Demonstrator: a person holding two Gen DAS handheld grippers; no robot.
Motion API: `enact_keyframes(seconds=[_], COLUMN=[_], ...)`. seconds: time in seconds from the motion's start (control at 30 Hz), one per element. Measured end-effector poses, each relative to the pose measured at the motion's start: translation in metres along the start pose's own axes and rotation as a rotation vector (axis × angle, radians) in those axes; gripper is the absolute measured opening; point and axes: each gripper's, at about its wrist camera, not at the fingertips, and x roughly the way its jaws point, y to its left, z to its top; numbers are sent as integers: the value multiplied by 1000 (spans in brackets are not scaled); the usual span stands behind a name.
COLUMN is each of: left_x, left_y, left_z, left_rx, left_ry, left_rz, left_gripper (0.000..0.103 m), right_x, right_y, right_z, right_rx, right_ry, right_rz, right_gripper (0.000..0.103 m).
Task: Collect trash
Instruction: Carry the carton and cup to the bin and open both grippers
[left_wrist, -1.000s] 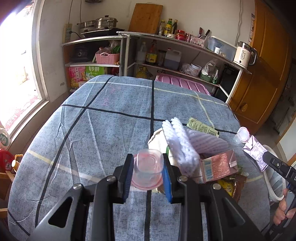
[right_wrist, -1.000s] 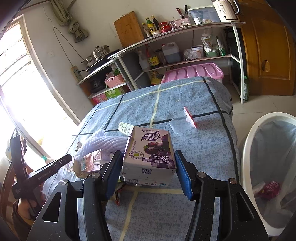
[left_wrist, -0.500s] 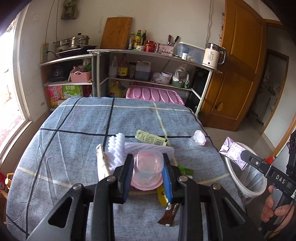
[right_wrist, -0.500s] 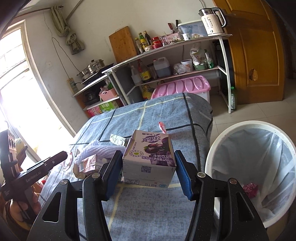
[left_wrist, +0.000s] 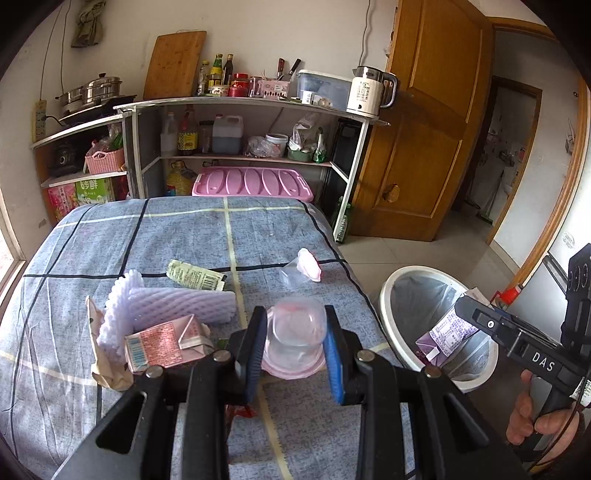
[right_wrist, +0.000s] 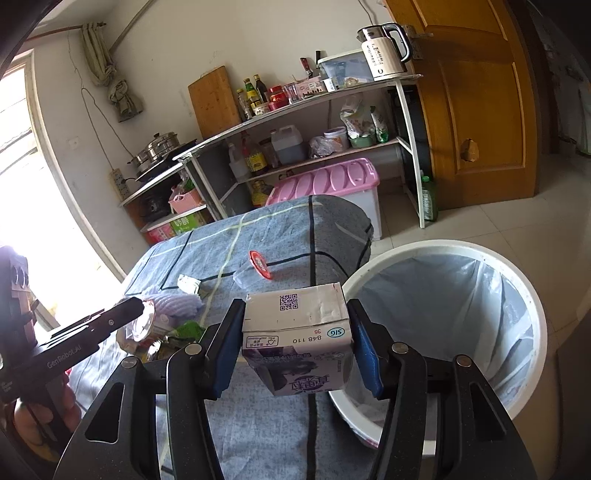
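Observation:
My left gripper (left_wrist: 295, 350) is shut on a clear plastic cup with a pink rim (left_wrist: 294, 341), held above the blue checked table (left_wrist: 184, 229). My right gripper (right_wrist: 295, 347) is shut on a purple milk carton (right_wrist: 297, 339), tipped bottom-up beside the rim of the white trash bin (right_wrist: 517, 280). In the left wrist view the carton (left_wrist: 448, 332) hangs over the bin (left_wrist: 391, 280). Trash on the table: a pink carton (left_wrist: 162, 345), purple foam netting (left_wrist: 173, 306), a green wrapper (left_wrist: 194, 275), and a clear cup with a pink lid (left_wrist: 303, 267).
A metal shelf (left_wrist: 236, 107) with bottles, a kettle and pots stands behind the table. A pink storage box (left_wrist: 253, 181) sits under it. A wooden door (left_wrist: 424, 122) is to the right. The bin has a clear liner with some trash inside.
Both grippers have swung right toward the bin. The right gripper has tipped the purple carton over and brought it to the bin's rim. The left still holds the cup.

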Motion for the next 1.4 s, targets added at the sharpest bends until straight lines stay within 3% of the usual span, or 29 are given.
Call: enact_keyframes(seconds=[0.53,0.83,1.07,1.13,1.2,1.4], left_x=[59,96,108,109,109,102], left_y=[-106,-157,-169,-167,-165,-156], left_z=[0,-10,-15,-15,-14,-13], left_rx=[115,170,181,178,167,155], left_ry=[111,192,220,221,218,202], left_rz=[-185,-237,-237,-229,-223,-209], left_gripper=[31,31,31,36,51,58], right_x=[-14,-4,3,5,7,6], right_y=[-82,-125,-140,-141,-141,-135], right_z=[10,4,2,2,1,0], right_rx=[39,72,94,95,95,91], right_ry=[10,63,88,98,102,97], right_rz=[-167,-231,-253,-250,-241,-243], right_gripper=[56,56,56,56,56,57])
